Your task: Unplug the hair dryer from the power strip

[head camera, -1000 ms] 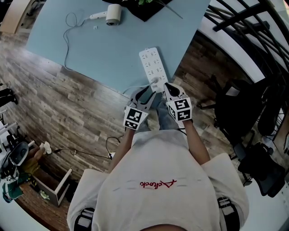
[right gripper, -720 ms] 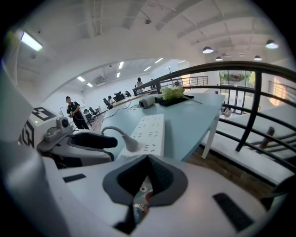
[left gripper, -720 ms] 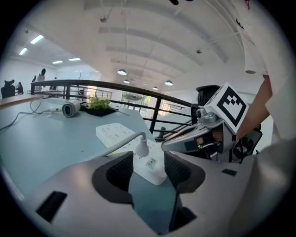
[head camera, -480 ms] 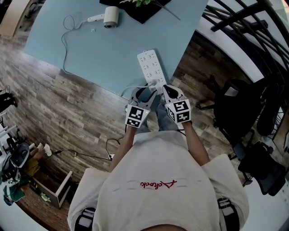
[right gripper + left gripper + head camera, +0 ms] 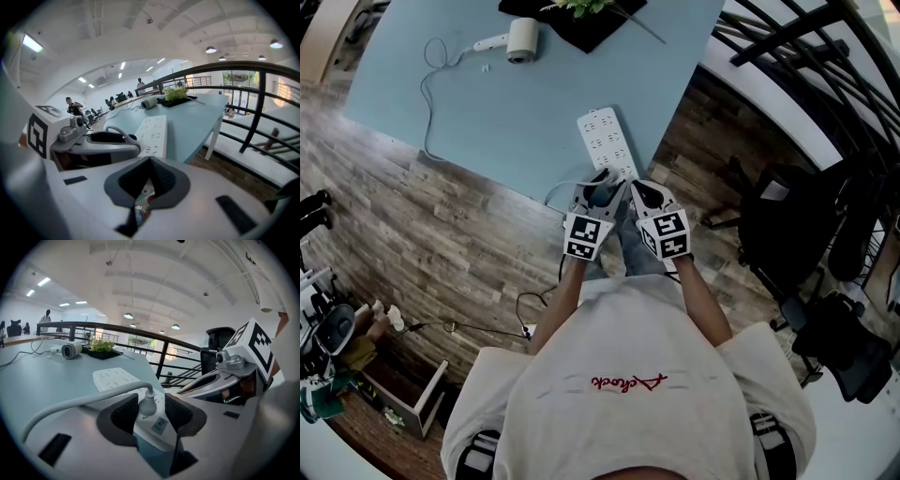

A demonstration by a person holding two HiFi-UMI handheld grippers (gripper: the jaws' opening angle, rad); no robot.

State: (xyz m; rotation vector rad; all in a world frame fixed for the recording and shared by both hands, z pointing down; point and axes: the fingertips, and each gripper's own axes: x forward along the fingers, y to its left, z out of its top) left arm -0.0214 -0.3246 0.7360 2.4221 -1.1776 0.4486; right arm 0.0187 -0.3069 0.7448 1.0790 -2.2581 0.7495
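Observation:
A white power strip (image 5: 602,139) lies on the pale blue table (image 5: 487,103), its near end at the table's edge. The white plug (image 5: 147,405) sits in that near end, and its cord (image 5: 427,103) loops away to the white hair dryer (image 5: 522,39) at the far side. My left gripper (image 5: 149,411) straddles the plug; its jaws are closing, with a gap still showing beside the plug. Just to the right, my right gripper (image 5: 636,186) rests at the strip's near end, its fingertips meeting and nothing visible between them.
A black tray with a green plant (image 5: 581,19) stands beyond the hair dryer. Black railing (image 5: 806,37) runs along the right of the table. A black office chair (image 5: 787,216) stands on the wood floor at the right. Both grippers sit side by side, nearly touching.
My left gripper has edged forward to the strip's near end, so the plug now lies between its jaws. The right gripper has stayed put.

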